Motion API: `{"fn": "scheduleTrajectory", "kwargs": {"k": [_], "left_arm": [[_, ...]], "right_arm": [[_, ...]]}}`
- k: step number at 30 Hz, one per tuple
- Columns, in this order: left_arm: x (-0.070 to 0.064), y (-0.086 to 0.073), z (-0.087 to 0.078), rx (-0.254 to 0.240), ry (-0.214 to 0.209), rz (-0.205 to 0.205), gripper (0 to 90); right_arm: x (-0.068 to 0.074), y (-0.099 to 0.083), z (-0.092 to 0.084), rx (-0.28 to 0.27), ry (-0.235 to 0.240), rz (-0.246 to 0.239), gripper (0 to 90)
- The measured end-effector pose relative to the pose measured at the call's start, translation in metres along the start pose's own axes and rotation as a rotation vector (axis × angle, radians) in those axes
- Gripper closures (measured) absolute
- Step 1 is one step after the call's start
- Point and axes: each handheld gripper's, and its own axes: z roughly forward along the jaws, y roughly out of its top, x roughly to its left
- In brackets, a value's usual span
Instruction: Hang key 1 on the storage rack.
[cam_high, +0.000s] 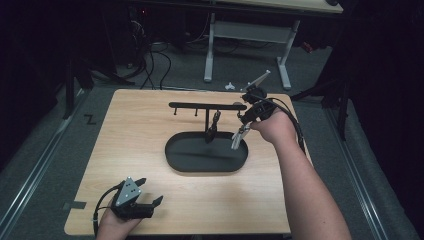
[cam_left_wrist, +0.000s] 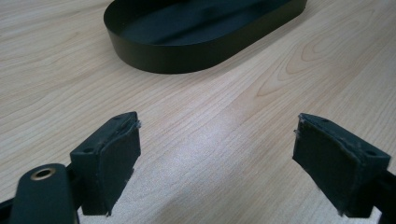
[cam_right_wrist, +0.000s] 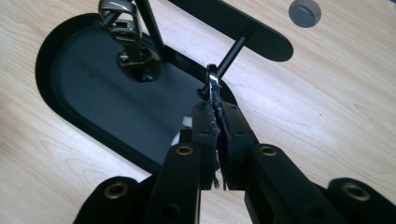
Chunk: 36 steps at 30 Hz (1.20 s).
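Dim room, light wood table (cam_high: 150, 150). Right gripper (cam_right_wrist: 217, 123) clamps silver metal clasp (cam_right_wrist: 213, 86) at black stand's hook (cam_right_wrist: 231, 53), frame centre; keep grip firm, align ring before release. Left gripper (cam_left_wrist: 217, 161) open, idle at lower left.

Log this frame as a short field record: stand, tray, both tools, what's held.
surface: wooden table
stand: black T-shaped rack rising from an oval black tray
already hung: dark keychain on the rack's crossbar
right tool: shut on a thin metal clip, held at a peg near the crossbar's right end
left tool: open, nothing between its pads, resting near the table's front edge
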Motion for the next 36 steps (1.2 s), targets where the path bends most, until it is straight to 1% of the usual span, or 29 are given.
{"fn": "scheduleTrajectory", "kwargs": {"k": [4,8,9,10,13,14,16,19,22,25,29,36], "left_arm": [[-0.001,0.000,0.001,-0.003,0.001,0.002,15.3],[-0.001,0.000,0.001,-0.004,0.000,0.002,15.3],[-0.001,0.000,0.001,-0.004,0.000,0.002,15.3],[-0.001,0.000,0.001,-0.004,0.001,0.002,15.3],[-0.001,-0.001,0.000,-0.003,0.002,0.002,15.3],[-0.001,-0.001,0.000,0.000,0.001,0.002,15.3],[0.000,-0.001,0.000,0.002,0.000,0.001,15.3],[0.000,-0.001,0.000,0.002,0.001,0.000,15.3],[0.000,-0.001,0.000,0.001,0.003,0.002,15.3],[-0.001,-0.001,0.000,0.000,0.004,0.004,15.3],[-0.001,-0.001,0.001,0.000,0.005,0.002,15.3],[-0.002,0.000,0.002,0.011,0.001,0.007,15.3]], "right_arm": [[0.000,0.000,0.001,0.000,-0.010,-0.007,85.4],[0.001,0.000,0.005,-0.001,-0.030,-0.032,85.2],[0.001,0.000,0.006,0.000,-0.030,-0.029,85.1],[0.001,0.000,0.008,0.006,-0.052,-0.031,85.5],[-0.001,-0.001,0.013,0.004,-0.074,-0.015,83.6],[-0.002,-0.001,0.015,0.008,-0.073,-0.006,83.4],[-0.002,-0.002,0.018,0.017,-0.073,-0.007,82.5],[-0.001,-0.003,0.021,0.015,-0.070,-0.007,80.5],[0.000,-0.005,0.022,0.022,-0.071,-0.001,78.8],[0.000,-0.007,0.022,0.027,-0.071,-0.006,77.1],[-0.001,-0.012,0.024,0.030,-0.069,0.010,73.8],[-0.003,-0.027,0.030,0.046,-0.060,0.040,61.5]]}}
